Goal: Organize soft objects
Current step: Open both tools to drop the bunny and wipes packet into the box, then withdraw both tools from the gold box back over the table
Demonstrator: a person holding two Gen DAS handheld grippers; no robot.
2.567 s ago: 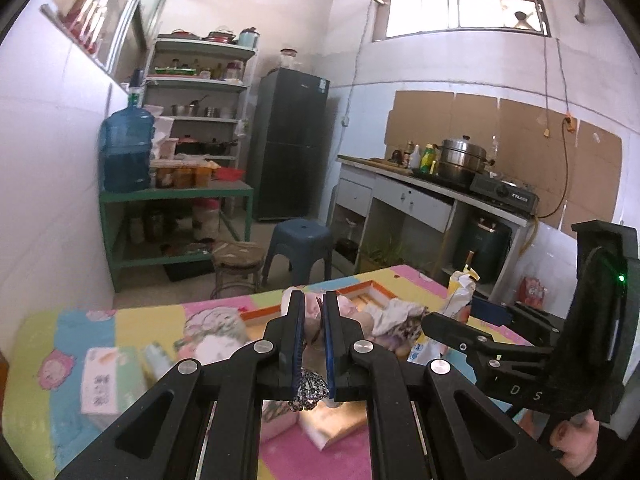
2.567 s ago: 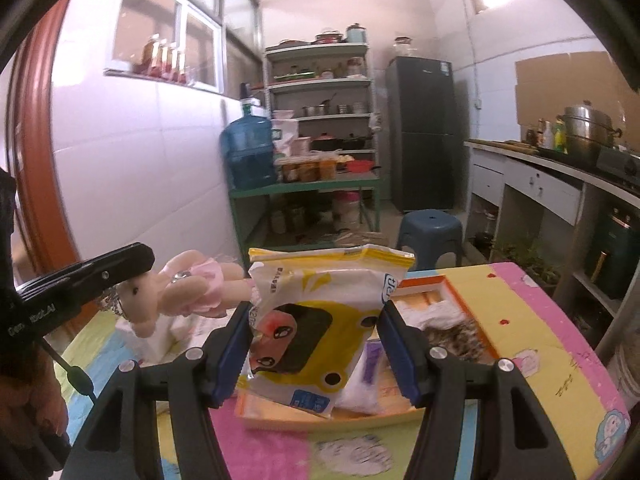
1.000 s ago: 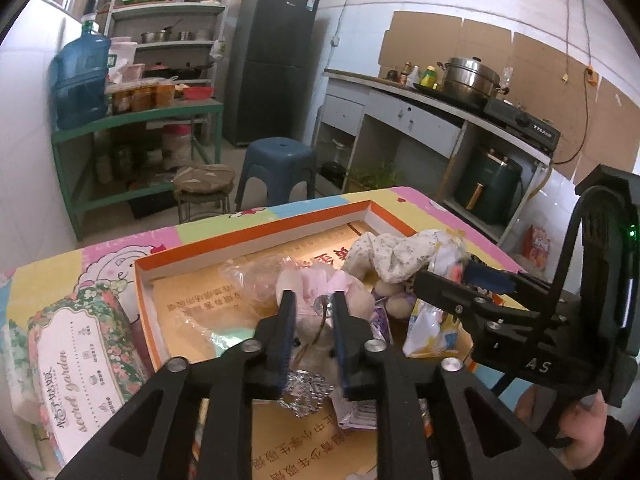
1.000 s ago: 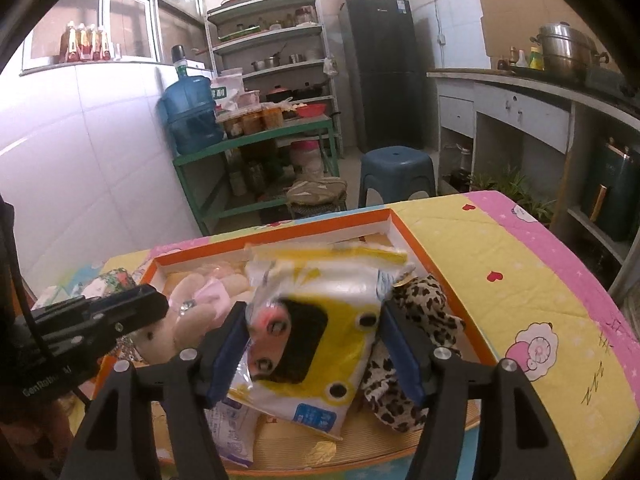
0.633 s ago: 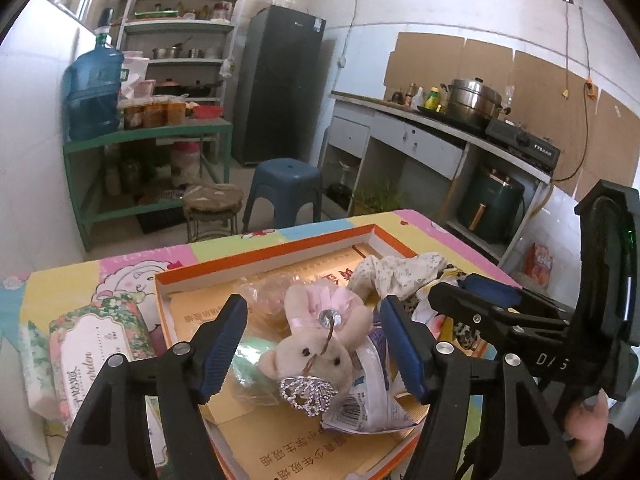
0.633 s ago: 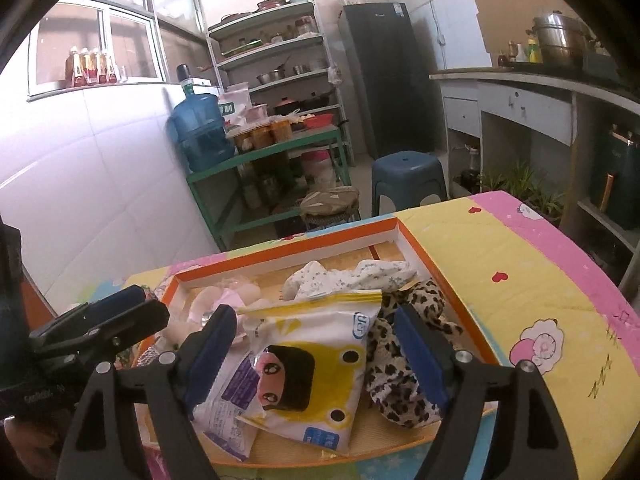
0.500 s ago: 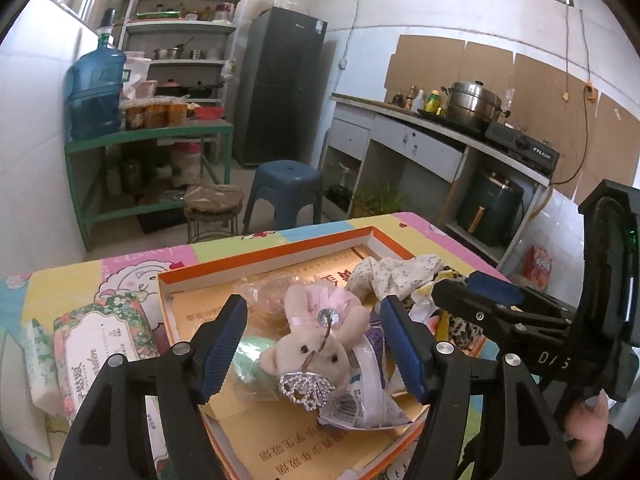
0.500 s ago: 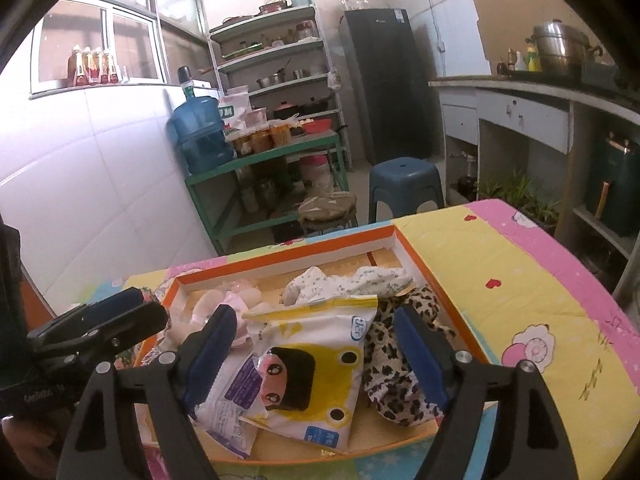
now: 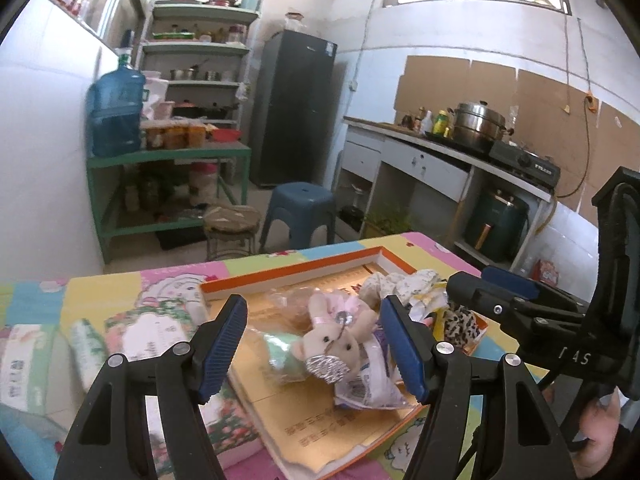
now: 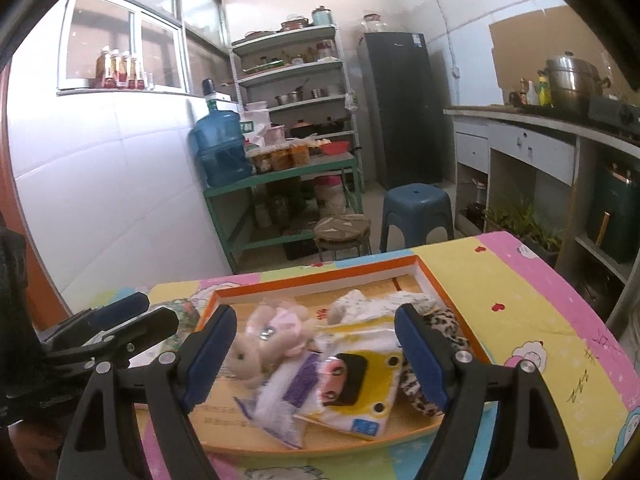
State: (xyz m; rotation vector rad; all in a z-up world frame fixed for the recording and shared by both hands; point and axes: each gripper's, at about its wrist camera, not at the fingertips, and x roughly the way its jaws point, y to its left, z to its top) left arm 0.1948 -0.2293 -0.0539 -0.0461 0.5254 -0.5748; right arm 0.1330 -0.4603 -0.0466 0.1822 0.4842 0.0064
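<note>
In the orange-rimmed tray [image 10: 320, 276], the plush rabbit [image 9: 340, 334] lay head-near, lengthwise, between the left gripper's [image 9: 314, 350] wide, empty jaws.

Inside orange-rimmed tray [image 10: 320, 276], just ahead of the open right gripper [image 10: 316, 344]: beige plush bear [image 10: 264, 340] in pink dress, lying on its side toward the left finger; yellow cartoon-print tissue pack [image 10: 356, 384] flat toward the right finger, overlapping leopard-print cloth [image 10: 444, 328].

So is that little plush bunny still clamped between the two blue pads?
No, the plush bunny lies loose in the orange tray, and the left gripper is open, pads clear of it.
</note>
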